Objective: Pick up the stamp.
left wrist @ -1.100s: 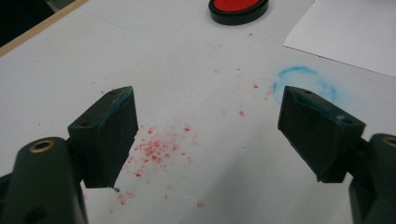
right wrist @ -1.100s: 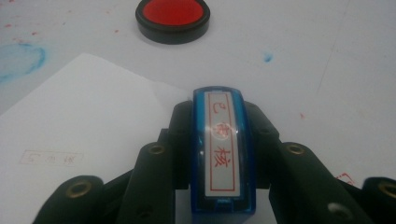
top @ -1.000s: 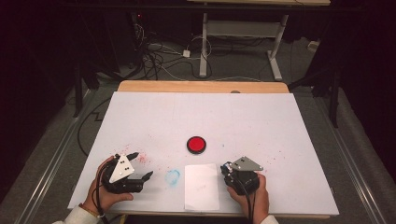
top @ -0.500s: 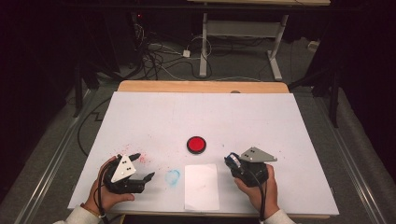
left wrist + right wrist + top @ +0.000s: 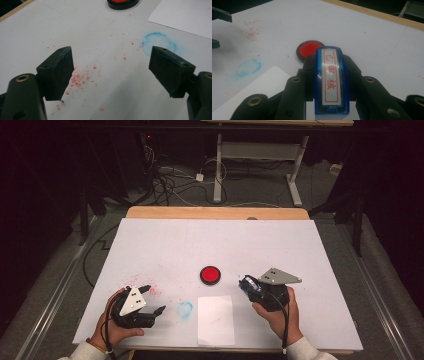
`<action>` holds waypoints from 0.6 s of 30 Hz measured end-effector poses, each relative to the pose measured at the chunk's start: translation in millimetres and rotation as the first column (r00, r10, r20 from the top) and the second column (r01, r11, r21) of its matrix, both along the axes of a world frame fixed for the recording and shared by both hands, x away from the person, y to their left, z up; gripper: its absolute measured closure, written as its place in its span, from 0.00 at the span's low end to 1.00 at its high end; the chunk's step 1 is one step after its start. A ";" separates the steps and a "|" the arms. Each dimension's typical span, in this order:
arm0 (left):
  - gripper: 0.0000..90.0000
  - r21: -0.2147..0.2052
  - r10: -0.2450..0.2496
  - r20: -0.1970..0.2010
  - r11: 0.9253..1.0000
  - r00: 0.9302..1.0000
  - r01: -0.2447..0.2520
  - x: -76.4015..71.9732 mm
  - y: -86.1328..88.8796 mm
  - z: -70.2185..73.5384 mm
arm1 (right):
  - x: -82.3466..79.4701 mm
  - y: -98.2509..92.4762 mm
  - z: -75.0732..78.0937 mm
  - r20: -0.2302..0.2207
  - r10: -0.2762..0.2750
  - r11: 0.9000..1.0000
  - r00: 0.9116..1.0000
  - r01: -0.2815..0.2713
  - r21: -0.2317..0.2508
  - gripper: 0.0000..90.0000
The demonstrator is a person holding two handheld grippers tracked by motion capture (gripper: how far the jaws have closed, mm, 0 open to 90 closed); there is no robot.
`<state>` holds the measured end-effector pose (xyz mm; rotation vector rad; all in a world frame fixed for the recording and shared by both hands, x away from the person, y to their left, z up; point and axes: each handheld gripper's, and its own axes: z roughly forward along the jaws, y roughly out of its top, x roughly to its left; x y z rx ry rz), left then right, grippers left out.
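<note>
Between the right claw's jaws sits the blue stamp, clamped tight, above the table, near the red ink pad. Left claw gapes open, holding nothing.

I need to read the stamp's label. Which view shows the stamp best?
The right gripper view: the stamp sits close between the right gripper's shut jaws, its red-lettered label facing the camera. The high view shows just a small blue bit of it at that gripper's tip.
</note>
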<state>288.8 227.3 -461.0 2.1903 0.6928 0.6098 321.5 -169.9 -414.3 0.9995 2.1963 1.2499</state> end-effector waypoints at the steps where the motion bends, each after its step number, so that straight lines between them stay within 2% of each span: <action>1: 0.21 0.003 -0.003 0.000 1.000 1.000 0.003 0.3 -1.1 -0.3 | -0.1 0.3 0.6 0.000 0.000 1.000 1.000 0.000 -0.001 0.78; 3: 0.21 0.000 -0.009 -0.015 1.000 1.000 0.009 -0.1 -2.9 -1.1 | -0.1 0.9 2.0 0.007 0.014 1.000 1.000 -0.014 0.001 0.78; 5: 0.21 -0.004 -0.011 -0.017 1.000 1.000 0.011 -0.5 -3.3 -1.2 | -0.6 1.9 4.2 0.008 0.022 1.000 1.000 -0.022 0.001 0.78; 10: 0.21 -0.021 -0.005 -0.022 1.000 1.000 0.005 -1.0 -1.7 -0.6 | -1.1 4.8 11.5 0.042 0.058 0.998 0.997 -0.059 0.005 0.78; 14: 0.21 -0.026 0.004 -0.013 1.000 1.000 -0.004 0.0 -4.5 0.6 | 0.8 7.6 15.8 0.050 0.054 0.998 0.997 -0.055 0.023 0.78; 18: 0.21 -0.016 -0.012 -0.008 1.000 1.000 0.011 1.6 -11.4 -0.2 | 2.9 12.3 17.1 0.051 0.062 0.997 0.997 -0.064 0.032 0.78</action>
